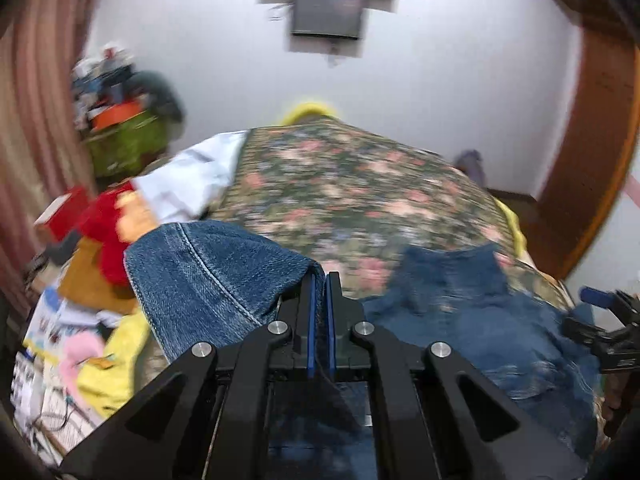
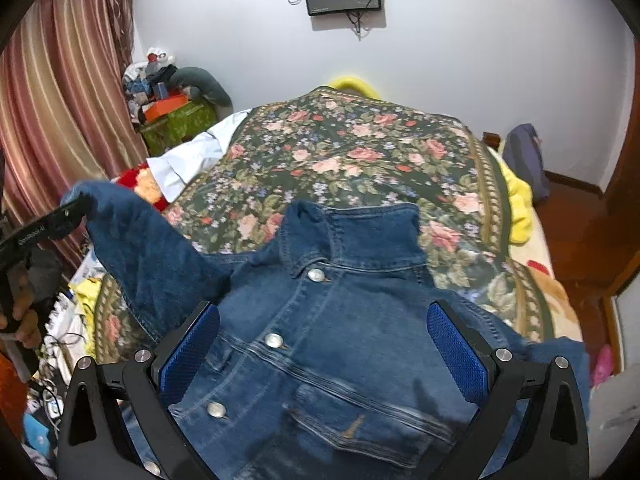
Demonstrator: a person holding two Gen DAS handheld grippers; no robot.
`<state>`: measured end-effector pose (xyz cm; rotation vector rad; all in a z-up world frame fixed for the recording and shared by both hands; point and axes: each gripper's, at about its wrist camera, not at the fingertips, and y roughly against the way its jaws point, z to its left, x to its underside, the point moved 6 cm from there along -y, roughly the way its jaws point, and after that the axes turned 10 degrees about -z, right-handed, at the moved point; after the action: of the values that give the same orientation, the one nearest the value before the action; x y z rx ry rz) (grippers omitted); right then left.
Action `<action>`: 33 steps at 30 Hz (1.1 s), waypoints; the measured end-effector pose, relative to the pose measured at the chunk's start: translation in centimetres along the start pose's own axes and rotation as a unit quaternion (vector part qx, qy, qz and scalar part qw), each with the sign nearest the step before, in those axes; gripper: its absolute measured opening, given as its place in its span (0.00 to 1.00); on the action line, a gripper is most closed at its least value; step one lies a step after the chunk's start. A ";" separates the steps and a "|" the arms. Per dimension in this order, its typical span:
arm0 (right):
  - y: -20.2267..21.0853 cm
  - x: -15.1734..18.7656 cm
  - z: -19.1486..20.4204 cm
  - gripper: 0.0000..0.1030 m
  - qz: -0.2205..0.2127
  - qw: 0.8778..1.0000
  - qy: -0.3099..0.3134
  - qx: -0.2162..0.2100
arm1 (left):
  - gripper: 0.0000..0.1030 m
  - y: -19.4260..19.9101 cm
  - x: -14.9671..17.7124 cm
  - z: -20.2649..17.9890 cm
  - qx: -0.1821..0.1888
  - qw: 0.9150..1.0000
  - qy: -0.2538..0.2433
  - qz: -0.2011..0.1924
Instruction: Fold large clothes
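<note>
Left wrist view is motion-blurred throughout: the floral bedspread [image 1: 344, 184] pattern smears, and the clutter pile [image 1: 120, 120] at upper left cannot be resolved into items. The wall screen [image 1: 326, 12] is streaked, with a darker unit above it cut by the top edge.

Denim jacket [image 1: 472, 320] — body soft and smeared at right; its lower part is hidden behind the left gripper [image 1: 320, 280] frame. The right gripper [image 1: 608, 328] is cut by the right edge — jaw state unreadable there.

Right wrist view: the jacket hem runs off the bottom edge. The person's hand [image 2: 22, 320] at left is partly cropped.
</note>
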<state>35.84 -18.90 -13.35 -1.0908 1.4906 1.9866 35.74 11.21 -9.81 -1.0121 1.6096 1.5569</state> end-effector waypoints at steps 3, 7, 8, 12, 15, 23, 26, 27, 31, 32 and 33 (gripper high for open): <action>0.2 0.8 -0.9 1.00 0.011 1.000 0.004 0.007 | 0.04 -1.3 1.3 -4.6 0.040 0.999 -0.016 0.019; 0.6 1.7 -2.0 1.00 0.017 1.000 0.011 0.017 | 0.04 -3.4 4.7 -10.1 0.091 0.993 -0.033 0.070; 0.7 1.8 -2.3 1.00 0.019 1.000 0.011 0.020 | 0.04 -3.8 5.7 -11.5 0.100 0.991 -0.043 0.082; 0.8 2.5 -3.1 1.00 0.028 0.999 0.009 0.023 | 0.04 -4.9 9.2 -15.5 0.136 0.979 -0.070 0.134; 0.6 2.9 -3.2 1.00 0.036 0.999 0.005 0.019 | 0.04 -4.5 10.1 -17.0 0.147 0.974 -0.103 0.135; -1.6 2.7 -0.8 1.00 0.058 0.998 0.000 -0.010 | 0.38 -0.5 6.3 -12.0 0.126 0.984 -0.101 0.074; -2.9 2.4 1.1 1.00 0.068 0.997 0.015 -0.021 | 0.48 -0.5 5.8 -7.2 0.081 0.992 -0.078 0.065; -3.4 2.2 1.8 1.00 0.071 0.997 0.022 -0.024 | 0.48 -0.7 6.0 -5.4 0.057 0.993 -0.078 0.067; -5.8 1.3 5.1 1.00 0.079 0.993 0.077 -0.032 | 0.48 -1.9 7.9 1.2 -0.020 0.993 -0.061 0.096; -6.4 1.2 5.9 1.00 0.080 0.992 0.092 -0.030 | 0.48 -2.2 8.7 2.6 -0.033 0.993 -0.048 0.106; -7.0 1.1 6.8 1.00 0.082 0.990 0.111 -0.029 | 0.48 -2.4 9.5 3.8 -0.040 0.992 -0.033 0.115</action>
<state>38.01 -10.36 -17.70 -1.2874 1.6934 2.0863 33.13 14.30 -19.54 -0.8283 1.6761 1.8024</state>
